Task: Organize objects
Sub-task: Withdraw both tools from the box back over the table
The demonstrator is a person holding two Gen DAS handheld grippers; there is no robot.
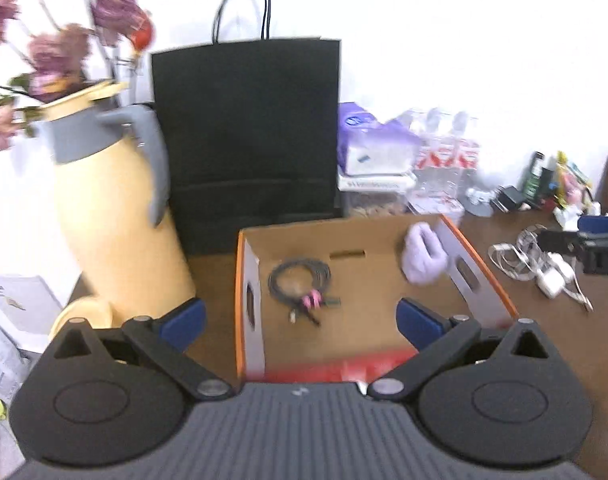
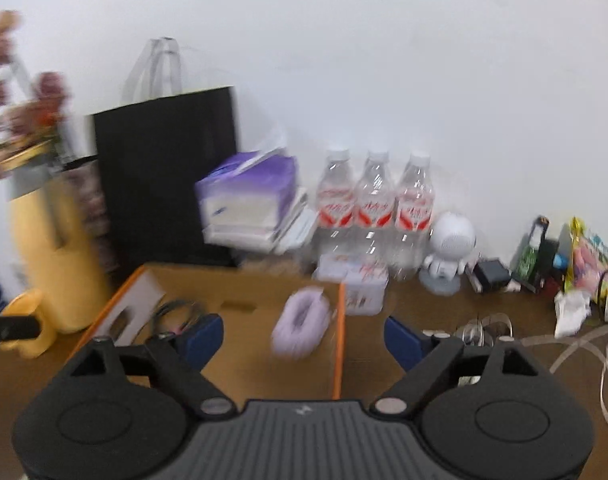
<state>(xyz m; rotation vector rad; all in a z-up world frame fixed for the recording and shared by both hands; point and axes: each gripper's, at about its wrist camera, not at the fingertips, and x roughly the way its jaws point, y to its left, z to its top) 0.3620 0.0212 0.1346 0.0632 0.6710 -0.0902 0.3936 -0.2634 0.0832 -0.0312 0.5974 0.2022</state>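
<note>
Both tongs hang empty above a half-filled box

Left tongs and right tongs gape; black cable and purple coil lie inside the cardboard box. Likely next: white cables on the bench.

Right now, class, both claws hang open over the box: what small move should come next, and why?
Probably swing the right claw toward the white cables beside the box. It is open and empty; the black cable and purple bundle already lie inside.
</note>
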